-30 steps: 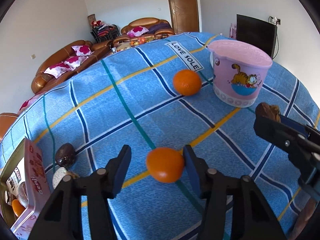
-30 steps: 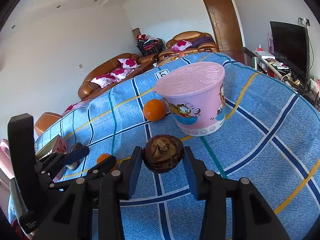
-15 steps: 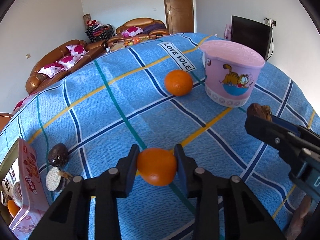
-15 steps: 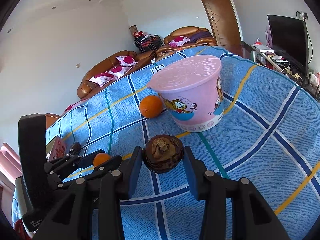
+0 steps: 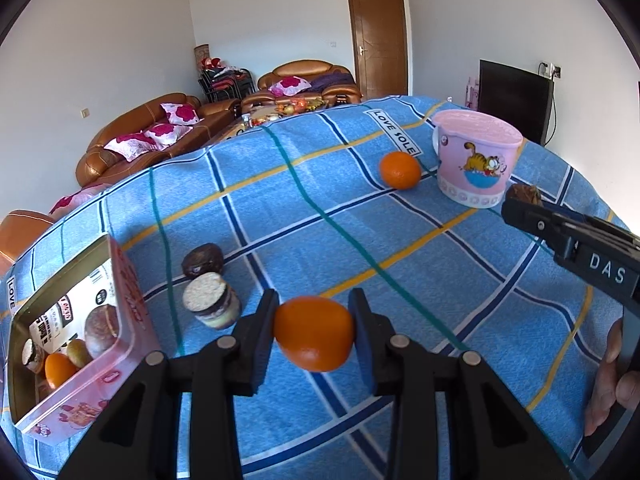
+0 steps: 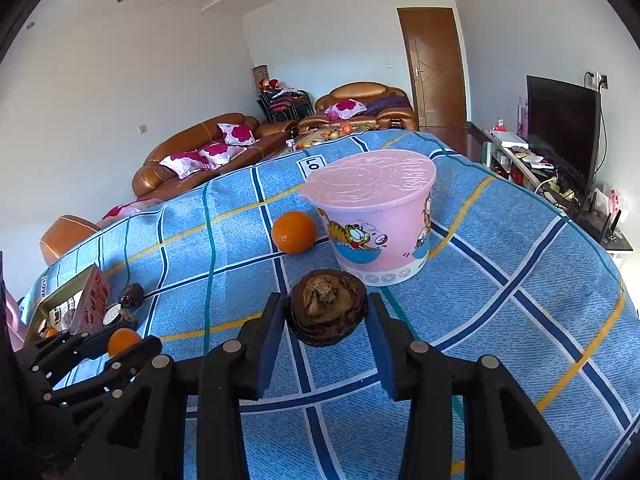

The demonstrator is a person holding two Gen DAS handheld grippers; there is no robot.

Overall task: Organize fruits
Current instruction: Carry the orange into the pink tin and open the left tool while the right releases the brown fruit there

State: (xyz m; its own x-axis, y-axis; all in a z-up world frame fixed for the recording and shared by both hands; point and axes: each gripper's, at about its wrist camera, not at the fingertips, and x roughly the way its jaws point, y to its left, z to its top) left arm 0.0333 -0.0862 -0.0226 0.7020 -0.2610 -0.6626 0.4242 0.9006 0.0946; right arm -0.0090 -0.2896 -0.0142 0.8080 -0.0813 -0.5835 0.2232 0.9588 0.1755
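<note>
My left gripper (image 5: 314,330) is shut on an orange (image 5: 315,333) and holds it above the blue checked cloth (image 5: 400,280); it also shows low at the left of the right wrist view (image 6: 120,346). My right gripper (image 6: 328,322) is shut on a dark brown mangosteen (image 6: 328,312), seen in the left wrist view (image 5: 523,194) near the pink Garfield bucket (image 5: 476,160). A second orange (image 5: 400,170) lies on the cloth left of the bucket. An open pink box (image 5: 80,344) at the left holds an orange and other items.
A dark round fruit (image 5: 203,260) and a small layered cake cup (image 5: 212,300) lie beside the box. The lidded bucket (image 6: 376,216) stands just beyond the mangosteen. Brown sofas, a door and a TV are behind the table.
My left gripper closed on the orange and lifted it off the cloth, swinging left so the box came into view. My right gripper kept holding the mangosteen.
</note>
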